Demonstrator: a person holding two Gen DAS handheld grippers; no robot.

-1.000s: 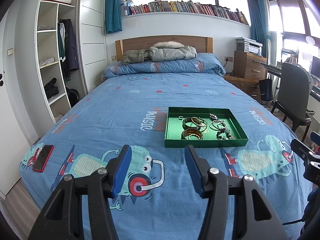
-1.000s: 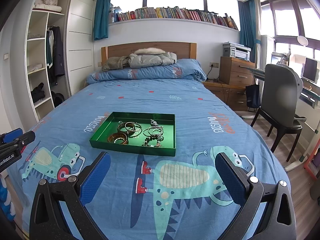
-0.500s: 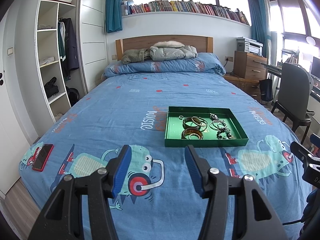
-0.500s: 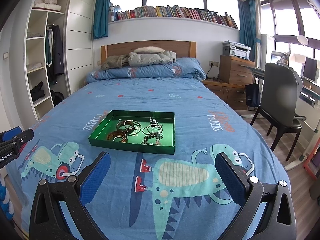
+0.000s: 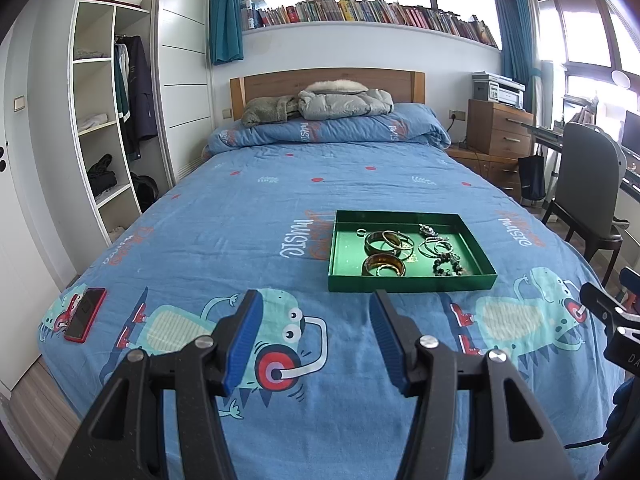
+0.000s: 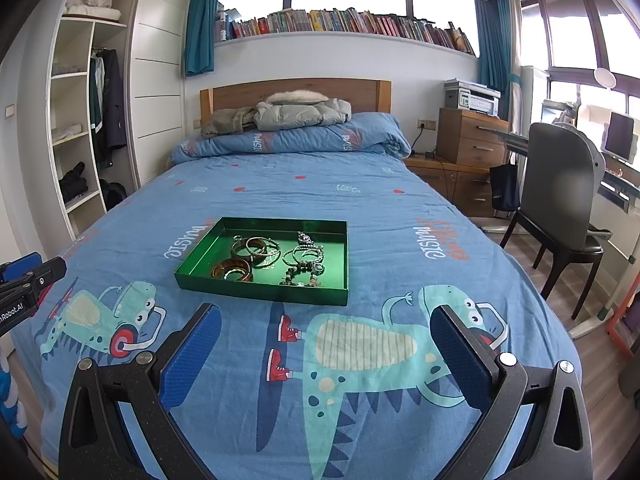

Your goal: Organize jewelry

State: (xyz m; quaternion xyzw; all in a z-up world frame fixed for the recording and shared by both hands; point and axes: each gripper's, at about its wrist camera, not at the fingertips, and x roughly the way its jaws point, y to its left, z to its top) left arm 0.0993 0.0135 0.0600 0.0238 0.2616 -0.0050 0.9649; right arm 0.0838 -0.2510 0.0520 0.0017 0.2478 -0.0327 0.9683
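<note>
A green tray (image 5: pixel 412 282) (image 6: pixel 260 292) lies on the blue bed cover and holds jewelry: brown bangles (image 5: pixel 383 265) (image 6: pixel 237 269), thin metal bracelets (image 5: pixel 434 247) (image 6: pixel 302 257) and a dark beaded piece (image 5: pixel 447 265) (image 6: pixel 300 278). My left gripper (image 5: pixel 316 304) is open and empty, above the cover in front of the tray's left end. My right gripper (image 6: pixel 326 316) is open wide and empty, in front of the tray's right end. Each gripper's side shows in the other's view.
A red phone (image 5: pixel 85 314) lies near the bed's left front corner. A grey jacket (image 5: pixel 344 100) and folded duvet are at the headboard. A wardrobe (image 5: pixel 108 120) stands left; a chair (image 6: pixel 560 196), desk and wooden drawers (image 6: pixel 468 140) stand right.
The right gripper has risen a little, so the tray sits lower in its view. The left gripper has barely moved. Both stay open.
</note>
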